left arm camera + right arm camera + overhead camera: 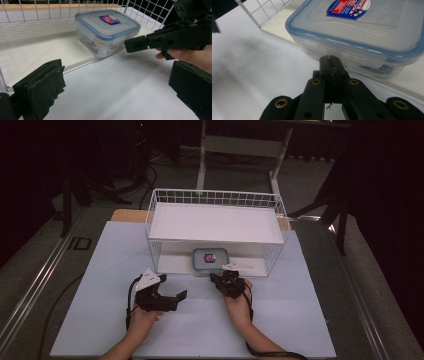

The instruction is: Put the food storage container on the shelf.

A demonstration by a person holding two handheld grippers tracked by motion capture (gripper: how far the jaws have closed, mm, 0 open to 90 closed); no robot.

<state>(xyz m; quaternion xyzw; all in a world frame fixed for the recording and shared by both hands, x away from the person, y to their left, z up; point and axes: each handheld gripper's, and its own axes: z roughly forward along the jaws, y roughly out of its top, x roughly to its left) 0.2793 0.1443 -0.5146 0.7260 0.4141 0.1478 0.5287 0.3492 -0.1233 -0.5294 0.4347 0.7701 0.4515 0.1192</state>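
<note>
Left gripper [172, 290]: held in the left hand [142, 317], forearm entering from the bottom edge; jaws spread wide, nothing between them, pointing right and slightly forward. Right gripper [216, 277]: held in the right hand [239, 304], forearm angled in from lower right; jaws pressed together, empty, tips pointing forward

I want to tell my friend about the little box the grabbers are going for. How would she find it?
Look for the white wire basket at the far side of the table; it has a white shelf across it. Under that shelf, on the basket's floor near the open front, sits the food box. It is see-through plastic, squarish with rounded corners, with a blue-rimmed lid and a red-and-blue sticker.
</note>
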